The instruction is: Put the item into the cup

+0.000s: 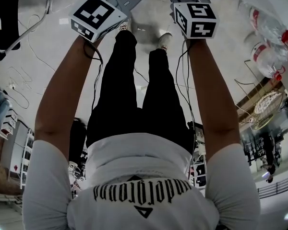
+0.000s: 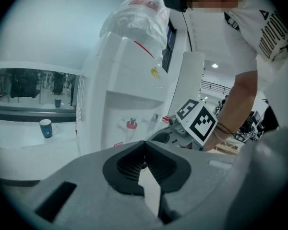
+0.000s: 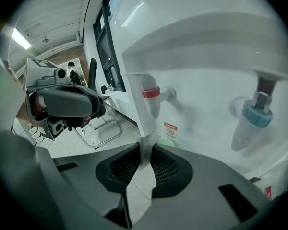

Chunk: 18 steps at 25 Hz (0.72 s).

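A thin, pale, translucent strip [image 3: 145, 147] stands up between the pads of my right gripper [image 3: 145, 158], which is shut on it in front of a white water dispenser [image 3: 206, 71]. Just behind the strip, under the red tap [image 3: 151, 93], a pale green rounded thing [image 3: 171, 131] peeks out; I cannot tell what it is. My left gripper [image 2: 145, 147] is shut, its pads meeting at the tips with nothing between them. A blue cup [image 2: 46, 127] stands far off on a white counter [image 2: 19, 150]. In the head view only the two marker cubes [image 1: 93, 16] [image 1: 197, 19] show.
The dispenser carries a blue tap [image 3: 257, 115] to the right of the red one and a bottle wrapped in plastic [image 2: 139, 18] on top. A wire-frame chair [image 3: 103, 128] stands left of it. Cables [image 1: 24, 56] trail on the floor.
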Available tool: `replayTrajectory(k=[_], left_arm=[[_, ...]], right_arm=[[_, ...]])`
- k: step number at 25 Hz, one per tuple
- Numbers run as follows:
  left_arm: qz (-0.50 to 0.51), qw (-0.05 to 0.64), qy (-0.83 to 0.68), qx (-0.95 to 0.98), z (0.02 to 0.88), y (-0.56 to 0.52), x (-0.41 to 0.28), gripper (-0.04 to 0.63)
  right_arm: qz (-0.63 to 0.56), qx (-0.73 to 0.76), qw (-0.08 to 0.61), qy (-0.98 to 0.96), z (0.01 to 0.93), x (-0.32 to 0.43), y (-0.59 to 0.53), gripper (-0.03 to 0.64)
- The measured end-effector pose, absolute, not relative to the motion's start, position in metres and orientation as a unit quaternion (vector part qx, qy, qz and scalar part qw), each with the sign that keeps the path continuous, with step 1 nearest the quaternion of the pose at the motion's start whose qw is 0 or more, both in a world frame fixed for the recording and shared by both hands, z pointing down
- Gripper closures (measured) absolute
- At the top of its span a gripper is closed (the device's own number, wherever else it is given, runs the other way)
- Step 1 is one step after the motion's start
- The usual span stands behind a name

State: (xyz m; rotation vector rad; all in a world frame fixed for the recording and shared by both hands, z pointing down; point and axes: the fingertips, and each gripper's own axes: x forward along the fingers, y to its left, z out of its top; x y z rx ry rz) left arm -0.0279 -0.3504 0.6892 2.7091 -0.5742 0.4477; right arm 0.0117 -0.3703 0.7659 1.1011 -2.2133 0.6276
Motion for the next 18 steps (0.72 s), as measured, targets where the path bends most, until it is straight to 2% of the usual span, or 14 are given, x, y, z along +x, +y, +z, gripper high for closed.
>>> replayTrajectory(k=[18], left_arm=[[0.155,0.171,-0.211,0.950,0.712,-0.359,-0.024,0.580]], right_arm=[[0.240,0.444,0.302,-0.808,0.807,0.016,-0.406,0.547]])
